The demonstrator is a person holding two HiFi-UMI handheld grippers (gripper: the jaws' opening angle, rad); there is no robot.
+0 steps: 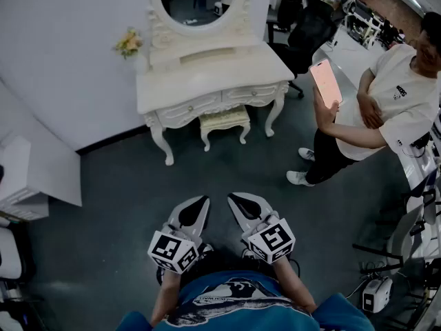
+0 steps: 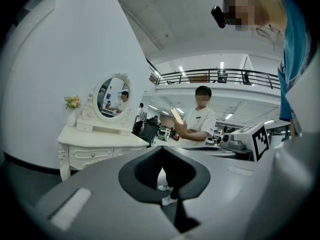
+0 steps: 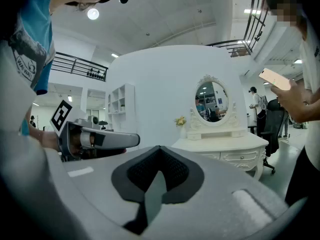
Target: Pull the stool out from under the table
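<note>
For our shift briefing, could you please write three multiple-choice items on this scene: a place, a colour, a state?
1. The small cream cushioned stool stands: A under the white carved dressing table; B on its top; C far from it.
2. The rectangular phone held by the standing person is: A black; B pink; C green.
3. The left tool and right tool are: A open; B shut, empty; C gripping the stool.
A, it sits between the table's legs; B, its back shows pink; B, jaws meet on nothing.
</note>
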